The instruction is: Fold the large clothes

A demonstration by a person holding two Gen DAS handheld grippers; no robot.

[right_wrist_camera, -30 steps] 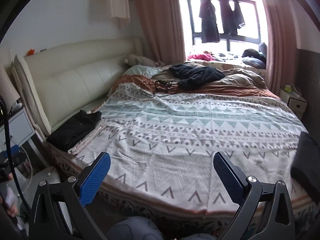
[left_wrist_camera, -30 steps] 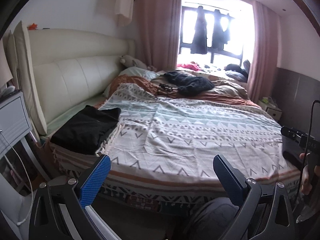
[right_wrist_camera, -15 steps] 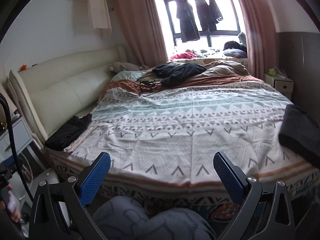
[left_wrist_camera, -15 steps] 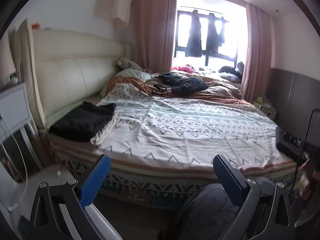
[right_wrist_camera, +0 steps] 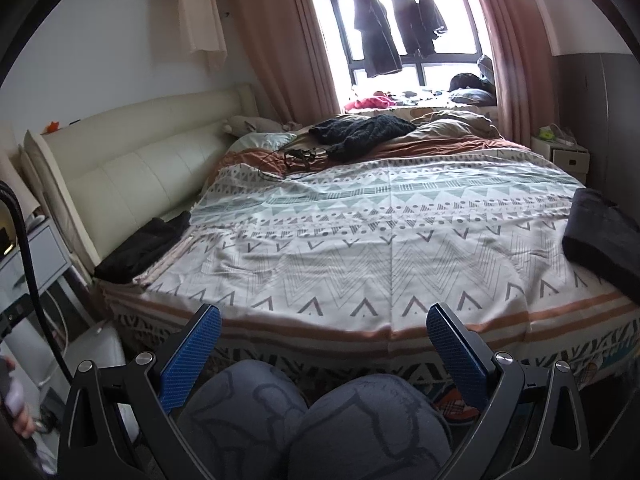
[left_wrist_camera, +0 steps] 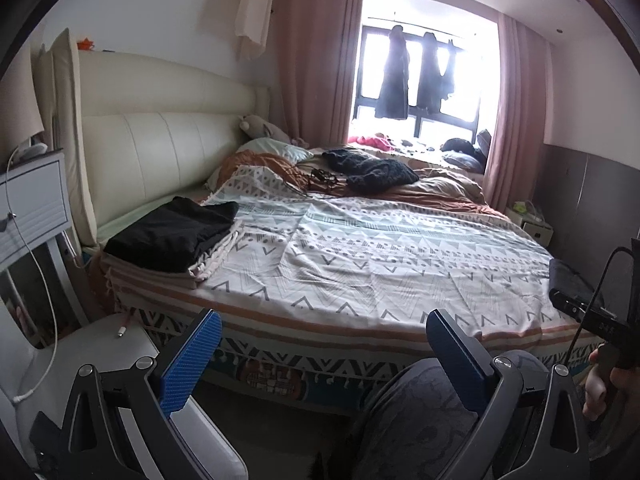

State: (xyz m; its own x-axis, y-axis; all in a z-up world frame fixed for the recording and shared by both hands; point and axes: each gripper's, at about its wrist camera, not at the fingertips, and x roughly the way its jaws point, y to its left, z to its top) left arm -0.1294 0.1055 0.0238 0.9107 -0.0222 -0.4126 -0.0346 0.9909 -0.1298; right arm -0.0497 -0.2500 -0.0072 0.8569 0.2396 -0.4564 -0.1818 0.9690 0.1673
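Observation:
A folded black garment (left_wrist_camera: 172, 234) lies at the bed's near left corner, by the headboard; it also shows in the right wrist view (right_wrist_camera: 144, 250). A dark folded garment (right_wrist_camera: 604, 236) lies at the bed's right edge, seen small in the left wrist view (left_wrist_camera: 566, 280). A dark knitted garment (left_wrist_camera: 370, 170) lies crumpled at the far side (right_wrist_camera: 360, 132). My left gripper (left_wrist_camera: 323, 356) is open and empty, held off the bed's near edge. My right gripper (right_wrist_camera: 323, 350) is open and empty, above the person's knees (right_wrist_camera: 312, 420).
The bed carries a patterned spread (left_wrist_camera: 380, 256) (right_wrist_camera: 380, 240) with cables (right_wrist_camera: 296, 158) on it. A white nightstand (left_wrist_camera: 32, 204) and charging cable stand at the left, a white stool (left_wrist_camera: 80, 360) below. Dark coats (right_wrist_camera: 396, 20) hang at the window. A small bedside table (right_wrist_camera: 566, 156) stands at the right.
Both grippers have pulled back from the bed and tilted, so more floor, knees and bed edge show. The jaws stay open. The clothes have not moved.

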